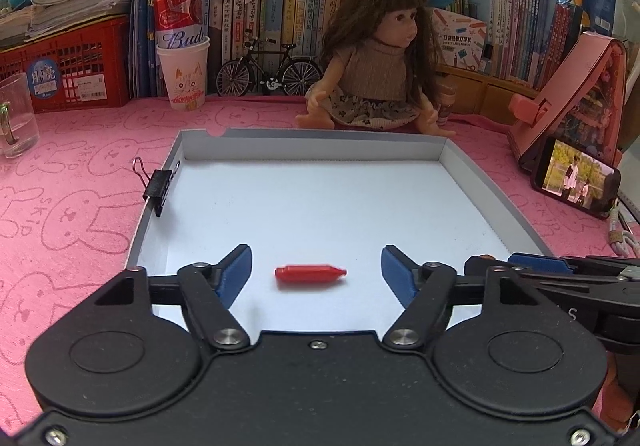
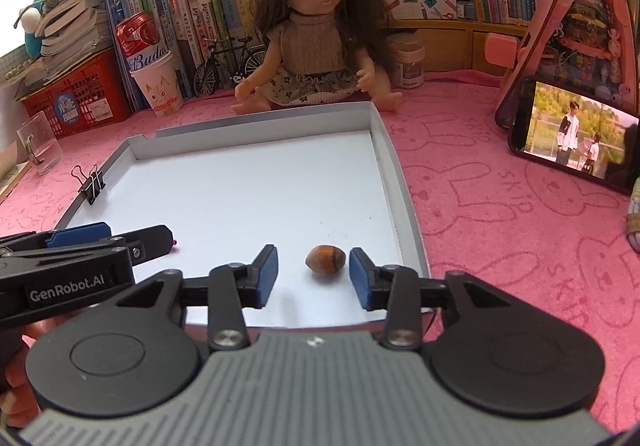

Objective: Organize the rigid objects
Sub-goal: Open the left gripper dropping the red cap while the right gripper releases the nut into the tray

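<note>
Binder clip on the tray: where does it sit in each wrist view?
Left wrist: binder clip clamped on the tray's left wall, left of centre.
Right wrist: binder clip on that same wall, far left, above the left gripper.
Shared landmark: the doll behind the tray's far wall.

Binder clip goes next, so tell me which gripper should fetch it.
Left, probably. The black binder clip is clamped on the tray's left wall, on the left gripper's side. That gripper is open, touching nothing. The right gripper sits near the tray's right wall, farther off.
</note>
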The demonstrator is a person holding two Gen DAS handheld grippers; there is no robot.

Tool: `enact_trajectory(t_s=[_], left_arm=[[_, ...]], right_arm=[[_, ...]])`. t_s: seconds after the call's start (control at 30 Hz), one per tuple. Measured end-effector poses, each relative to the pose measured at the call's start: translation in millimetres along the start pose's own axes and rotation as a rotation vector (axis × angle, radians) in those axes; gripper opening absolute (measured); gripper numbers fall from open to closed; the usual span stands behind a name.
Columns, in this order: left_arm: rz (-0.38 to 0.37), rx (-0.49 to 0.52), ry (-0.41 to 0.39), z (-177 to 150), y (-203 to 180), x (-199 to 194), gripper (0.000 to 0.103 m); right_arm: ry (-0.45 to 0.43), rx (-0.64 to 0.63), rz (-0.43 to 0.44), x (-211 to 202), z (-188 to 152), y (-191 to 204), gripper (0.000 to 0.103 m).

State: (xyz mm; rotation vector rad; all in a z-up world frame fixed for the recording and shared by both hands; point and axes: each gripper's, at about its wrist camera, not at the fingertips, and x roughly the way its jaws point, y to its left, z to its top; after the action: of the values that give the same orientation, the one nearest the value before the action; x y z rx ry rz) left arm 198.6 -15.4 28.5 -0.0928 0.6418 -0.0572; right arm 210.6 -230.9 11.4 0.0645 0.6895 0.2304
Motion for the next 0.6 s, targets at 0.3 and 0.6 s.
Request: enact_trajectory(t_s=[0.3, 0.6], left_arm=[[-0.023, -0.002, -0.049, 3, 2, -31, 0.081], [-0.035, 0.002, -0.083, -3, 5, -60, 0.085]], right_arm=[[-0.030, 0.002, 0.006, -18, -1, -2, 0.079], [-0.086, 0.012, 0.029, -44, -7, -4, 0.089]])
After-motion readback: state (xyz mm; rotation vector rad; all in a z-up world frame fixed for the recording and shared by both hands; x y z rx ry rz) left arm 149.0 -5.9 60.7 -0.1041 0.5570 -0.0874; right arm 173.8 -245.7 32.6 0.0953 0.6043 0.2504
